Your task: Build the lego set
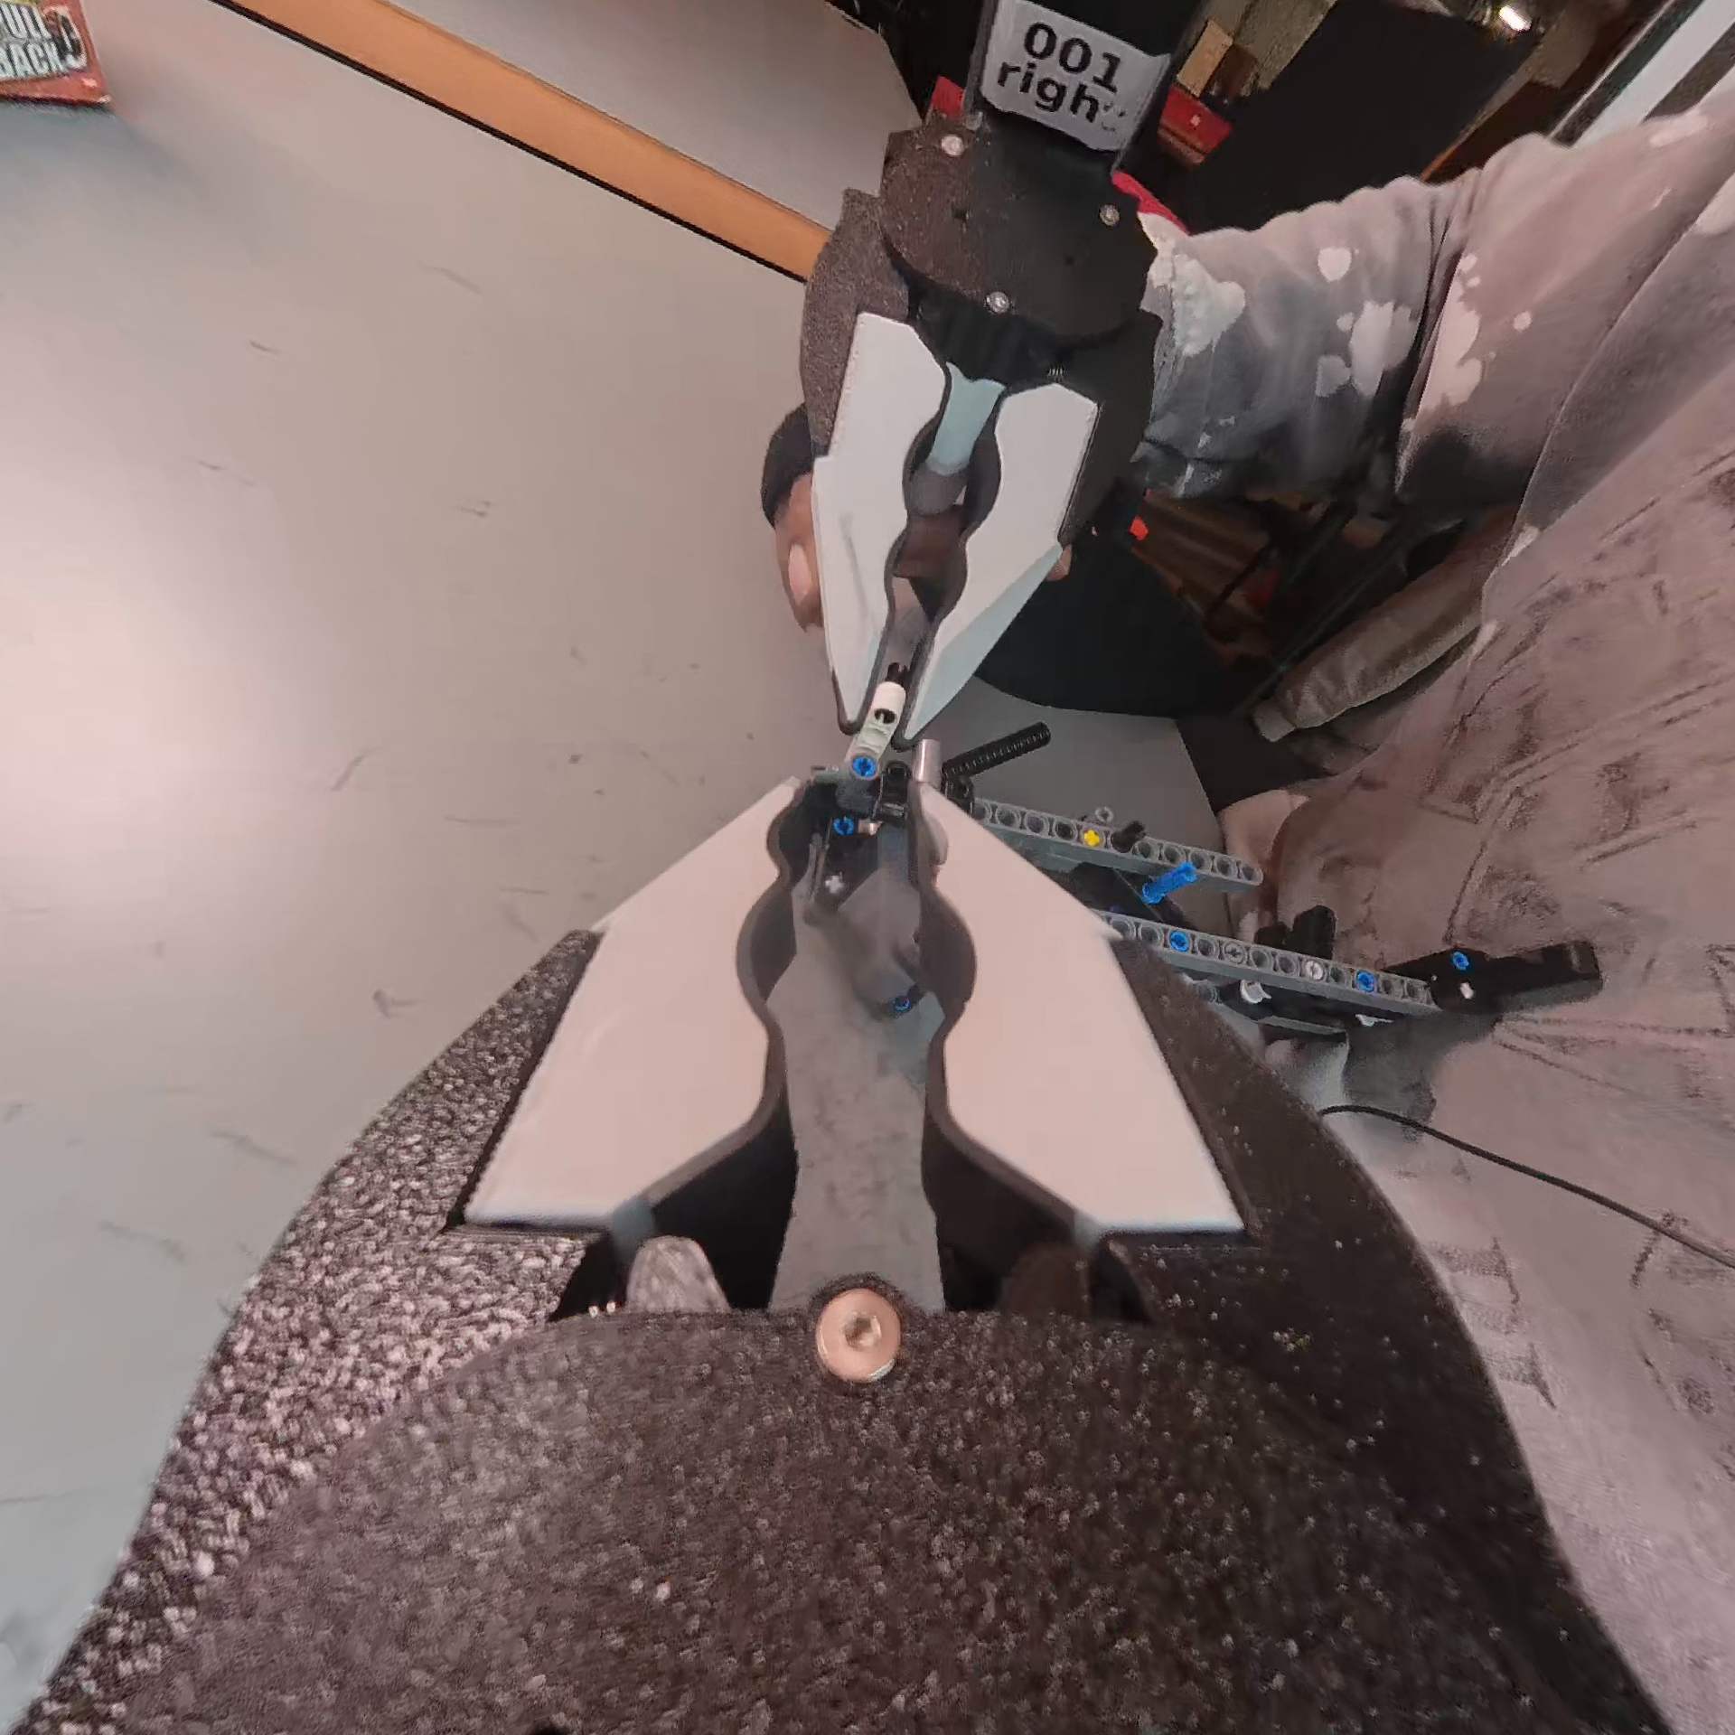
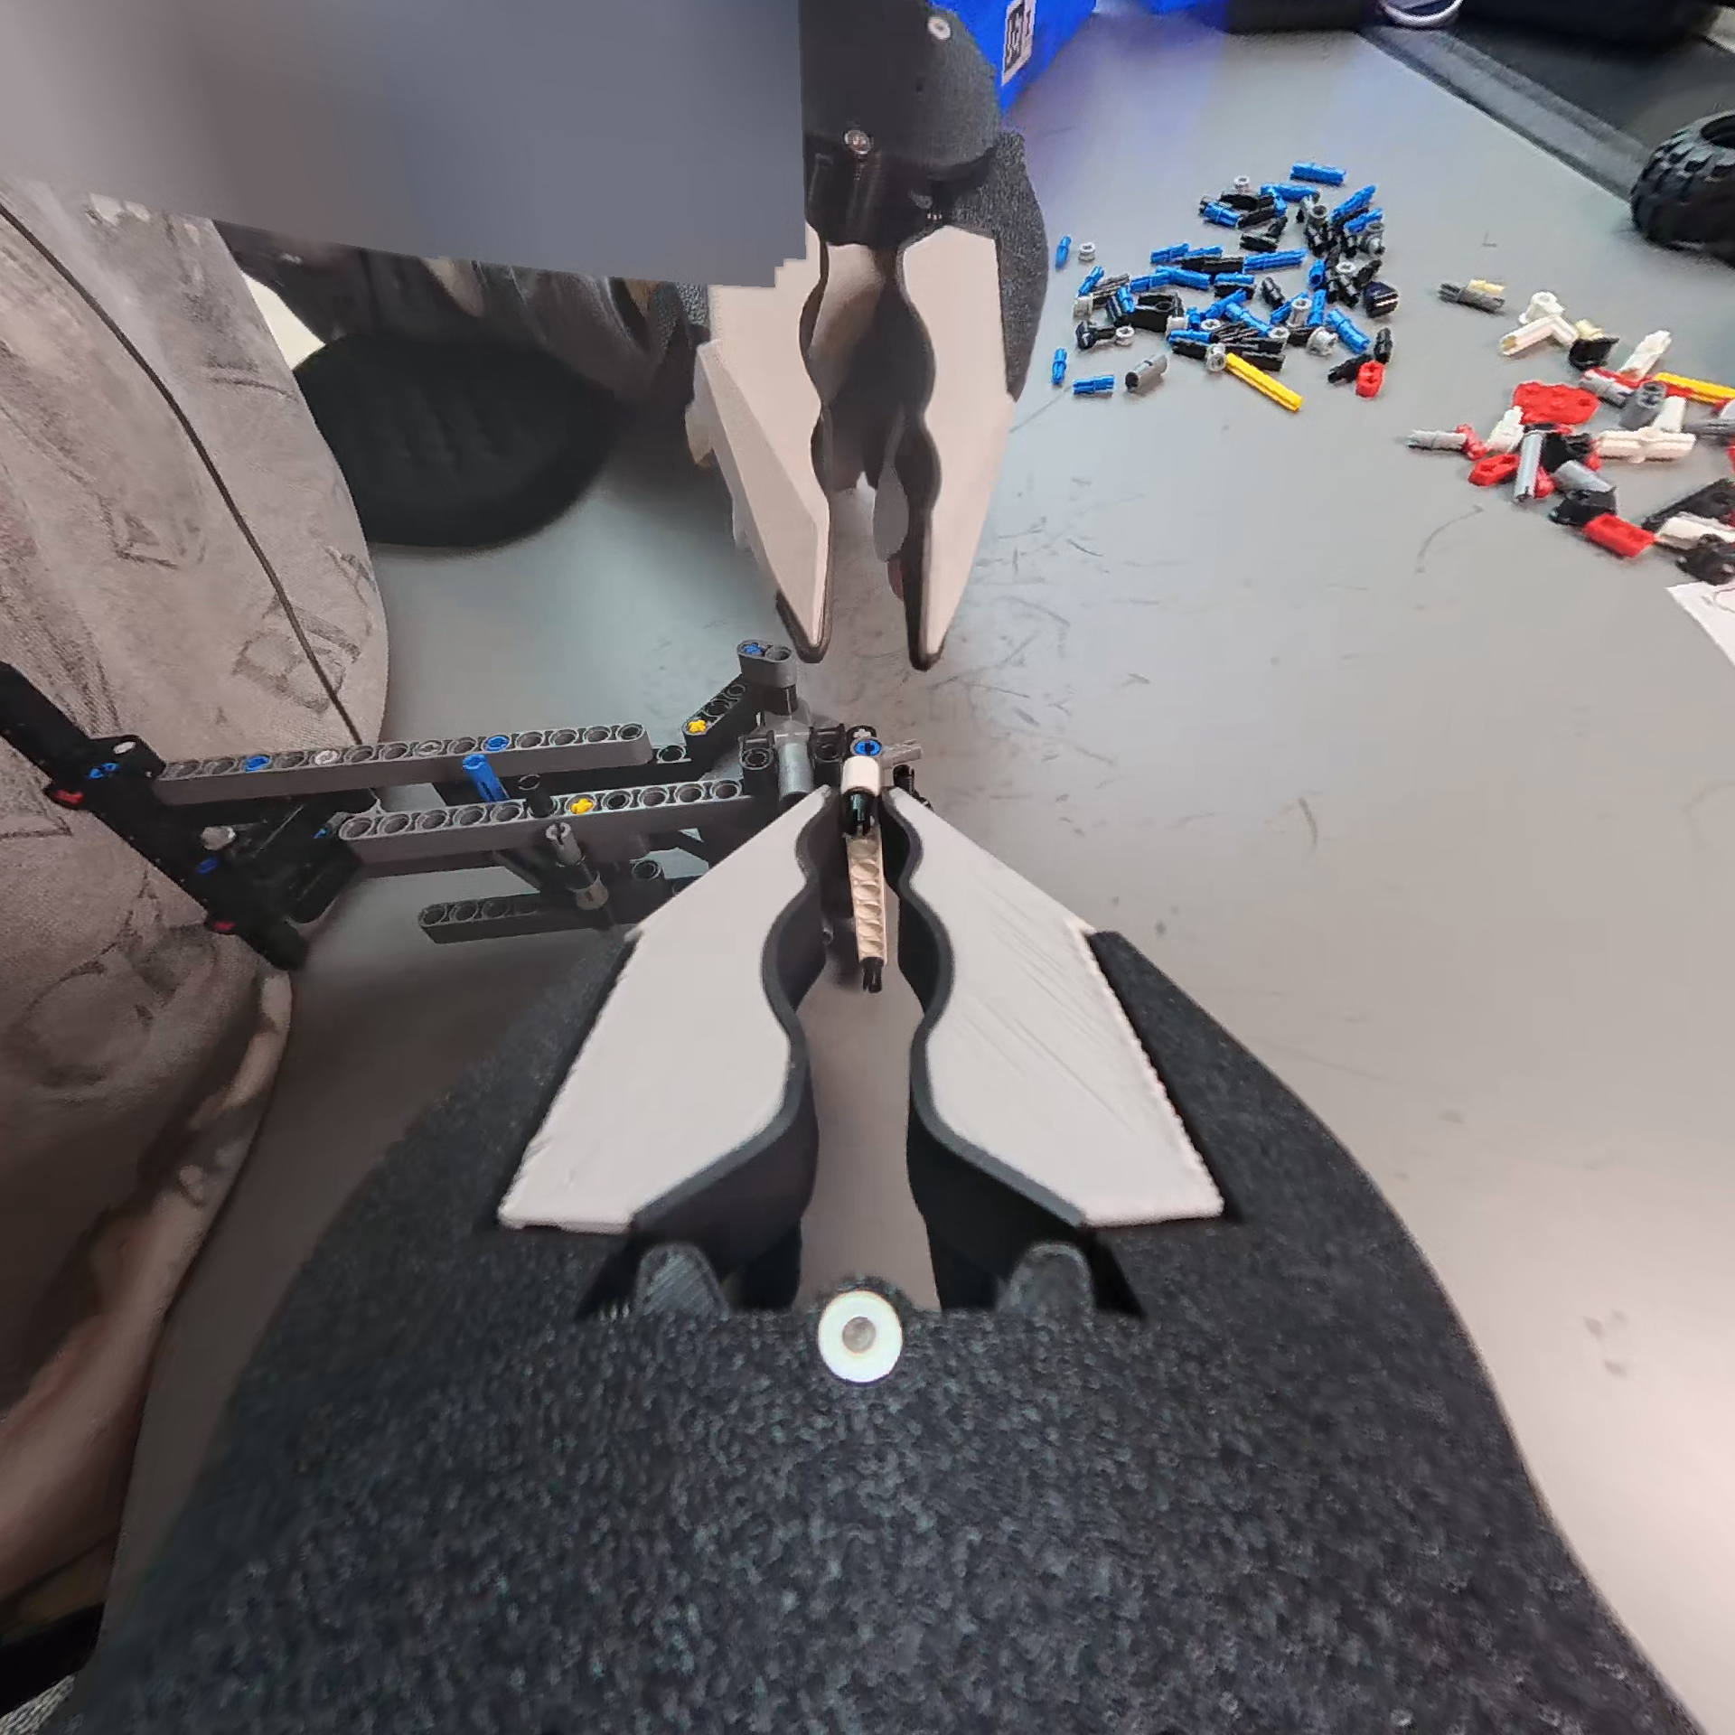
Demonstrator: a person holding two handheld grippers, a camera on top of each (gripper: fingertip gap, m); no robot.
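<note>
While resting at left centre on the table (image 2: 1220, 845), seemed light yet stiff: long grey beam frame (image 2: 404, 760).
Found left gripper (image 2: 859, 657) parted, empty, above its front end; right gripper (image 2: 859, 800) pinched across small, slippery white connector (image 2: 860, 777).

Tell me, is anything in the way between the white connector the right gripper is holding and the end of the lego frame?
Nothing visible is. The right gripper holds the white connector with its tip already at the blue pin on the frame. The left gripper, jaws apart, hangs just beyond that end, not in between.
</note>
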